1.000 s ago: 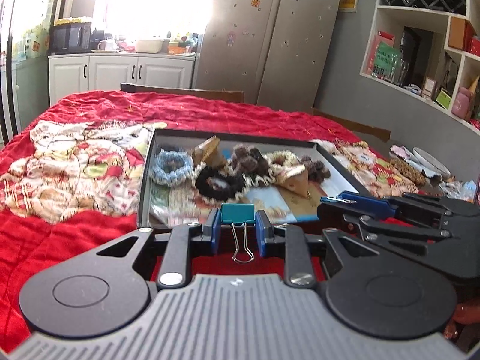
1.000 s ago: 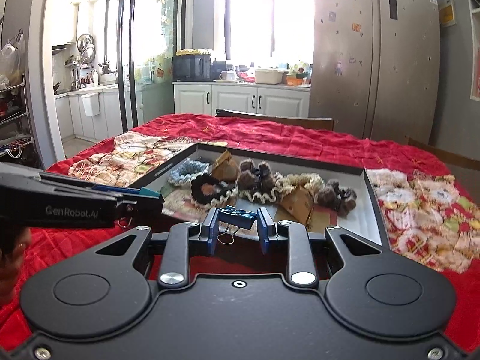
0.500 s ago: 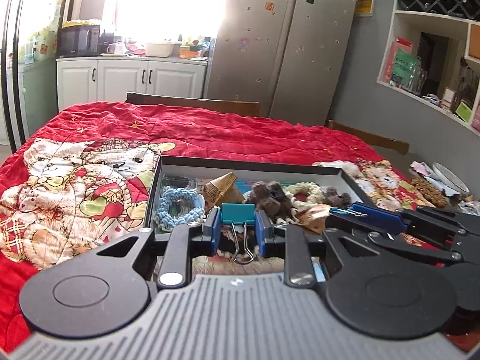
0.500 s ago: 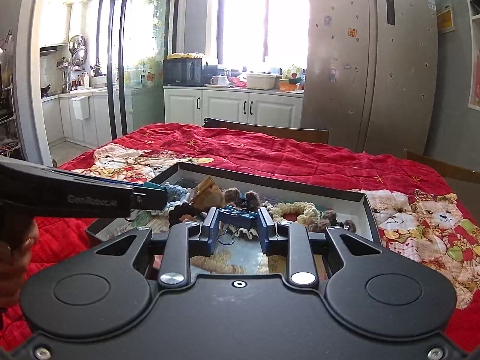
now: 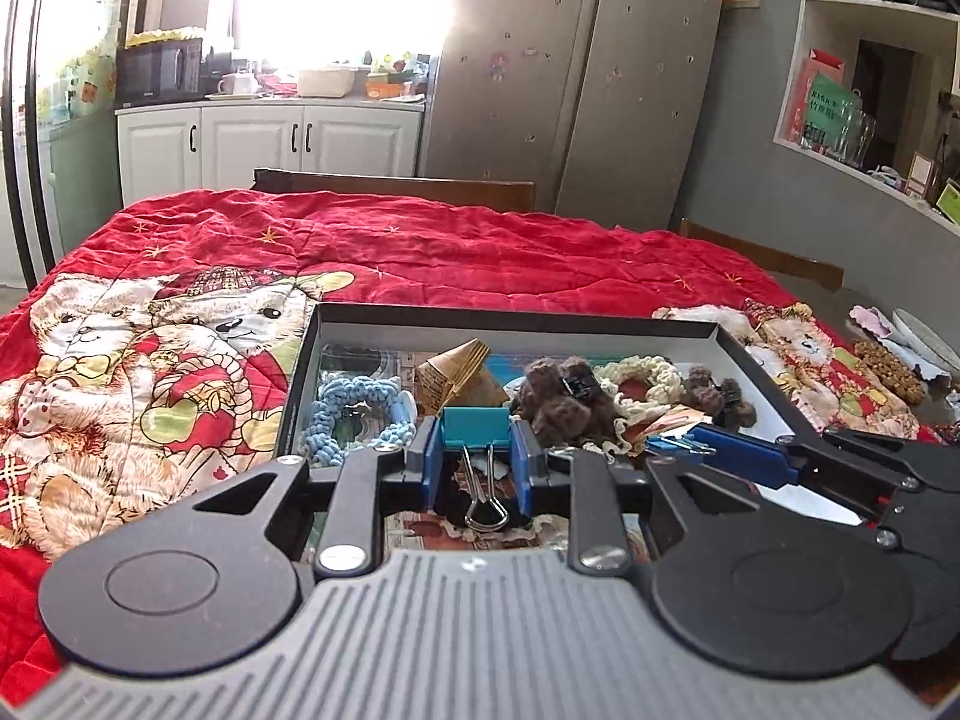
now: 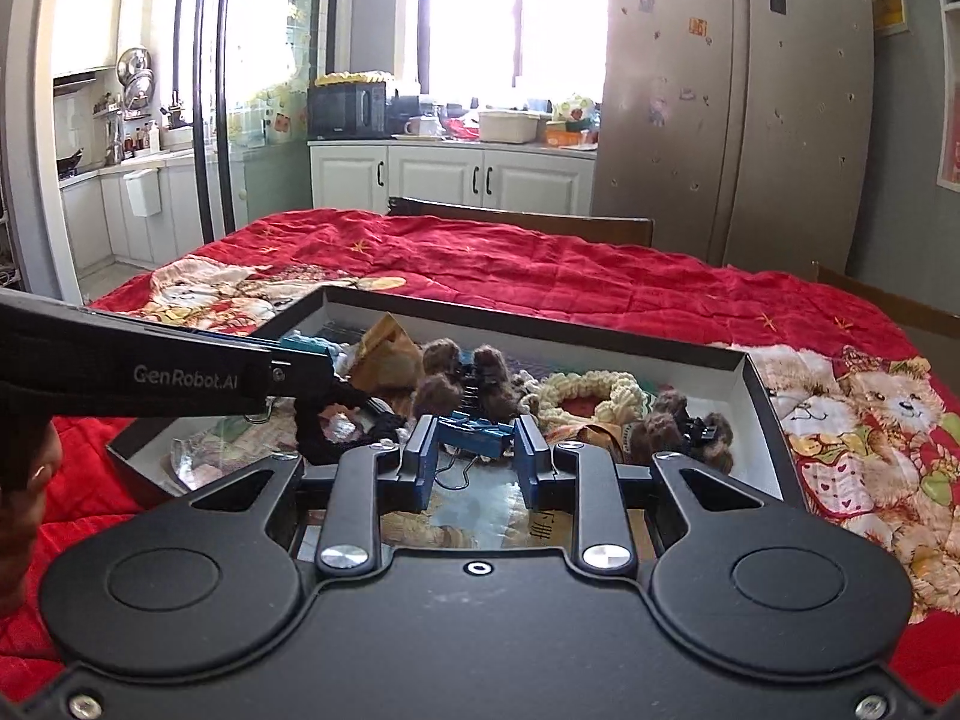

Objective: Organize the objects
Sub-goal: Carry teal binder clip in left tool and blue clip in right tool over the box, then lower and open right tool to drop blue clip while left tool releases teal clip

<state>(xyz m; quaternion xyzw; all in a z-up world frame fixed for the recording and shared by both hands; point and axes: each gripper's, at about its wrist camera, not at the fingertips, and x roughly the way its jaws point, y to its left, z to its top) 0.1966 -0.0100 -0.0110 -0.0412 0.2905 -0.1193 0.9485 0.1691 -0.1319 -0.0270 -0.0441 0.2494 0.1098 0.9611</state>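
Observation:
My left gripper (image 5: 476, 453) is shut on a teal binder clip (image 5: 474, 426) whose wire handles hang down toward me. My right gripper (image 6: 474, 447) is shut on a blue binder clip (image 6: 471, 425), held over the near part of a shallow black box (image 6: 762, 402). The box (image 5: 516, 327) lies on a red quilt and holds a blue knitted scrunchie (image 5: 354, 405), a cream scrunchie (image 6: 591, 393), brown fluffy hair clips (image 5: 561, 390) and paper cones (image 5: 453, 369). In the left wrist view the right gripper (image 5: 681, 447) reaches in from the right with its blue clip.
A red quilt with teddy bear prints (image 5: 150, 360) covers the table. Wooden chair backs (image 5: 396, 183) stand at the far edge. Beyond are white cabinets (image 6: 480, 177), a steel fridge (image 6: 738, 102) and wall shelves (image 5: 870, 102). Small items (image 5: 888, 363) lie at the table's right edge.
Both grippers have moved forward over the box with their clips still held. The box's contents now lie closer and lower in both views, and the near rim has slid under the grippers.

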